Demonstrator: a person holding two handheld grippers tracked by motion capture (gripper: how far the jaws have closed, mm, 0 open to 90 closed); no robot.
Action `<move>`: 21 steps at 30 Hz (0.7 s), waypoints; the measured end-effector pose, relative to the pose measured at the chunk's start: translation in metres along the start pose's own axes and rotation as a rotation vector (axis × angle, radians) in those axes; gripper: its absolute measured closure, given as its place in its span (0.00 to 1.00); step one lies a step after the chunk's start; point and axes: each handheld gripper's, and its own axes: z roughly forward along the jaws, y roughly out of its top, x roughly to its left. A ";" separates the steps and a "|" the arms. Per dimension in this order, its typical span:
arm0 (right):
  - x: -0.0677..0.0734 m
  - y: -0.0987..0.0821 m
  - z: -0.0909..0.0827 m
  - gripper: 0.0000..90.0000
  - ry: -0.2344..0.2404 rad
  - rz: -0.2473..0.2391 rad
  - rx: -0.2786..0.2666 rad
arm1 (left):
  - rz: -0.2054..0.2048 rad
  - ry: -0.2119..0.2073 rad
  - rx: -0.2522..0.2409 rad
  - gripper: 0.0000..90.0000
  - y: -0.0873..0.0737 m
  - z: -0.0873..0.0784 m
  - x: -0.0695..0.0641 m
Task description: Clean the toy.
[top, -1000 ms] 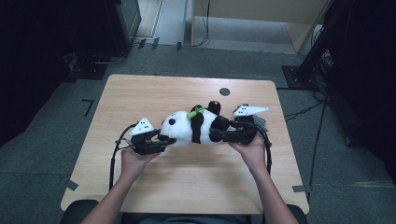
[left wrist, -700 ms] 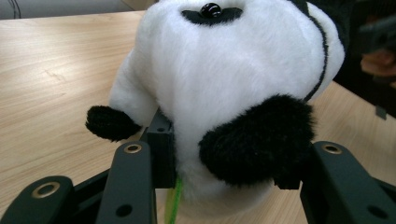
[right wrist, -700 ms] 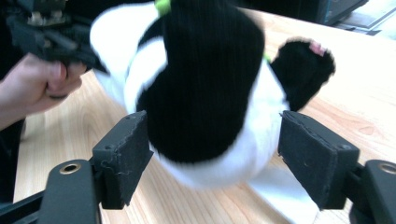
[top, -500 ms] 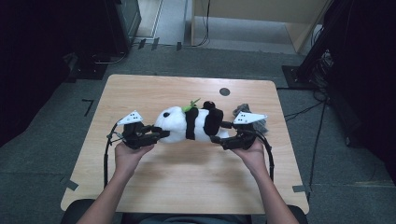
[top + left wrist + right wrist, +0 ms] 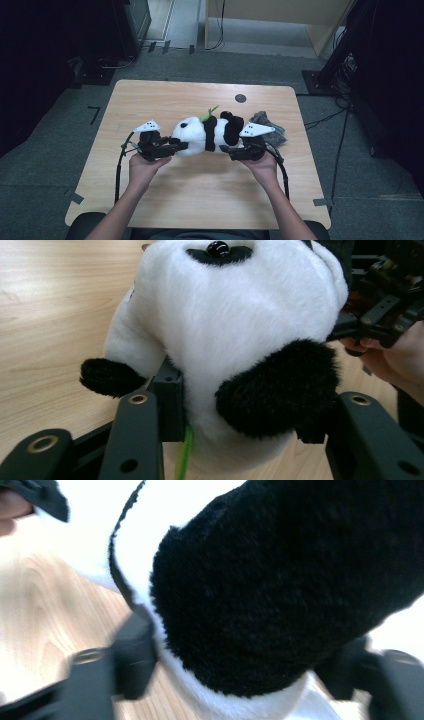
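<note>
The desk (image 5: 165,100) is a pale wooden top with rounded corners, and grey floor lies past all four edges. The panda (image 5: 207,134) lies on its side near the middle, head toward the left, well clear of every edge. Bare wood runs wide behind it up to the far edge, where a small dark disc (image 5: 240,98) sits, and a broad bare strip lies in front between the panda and the near edge, crossed by the person's forearms. To the left of the left gripper (image 5: 179,146) the wood is bare out to the edge. To the right there is less room: a grey crumpled cloth (image 5: 272,131) lies just behind the right gripper (image 5: 226,148), between it and the right edge.

The left gripper comes at the panda's head from the left. In the left gripper view its jaws stand on either side of the lower head, one pad against the white fur by a black ear, the other against a black patch; they press on the plush, having just eased a little wider. A thin green strand (image 5: 184,455) hangs between them.

The right gripper (image 5: 240,680) comes from the right, at the panda's black hind part. In the right gripper view the black fur fills the gap between the jaws and both pads touch it; the jaws have just been closing on it.
</note>
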 end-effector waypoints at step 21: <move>-0.025 0.012 -0.038 0.60 0.052 0.205 0.042 | 0.195 0.007 -0.060 0.26 -0.015 0.002 0.006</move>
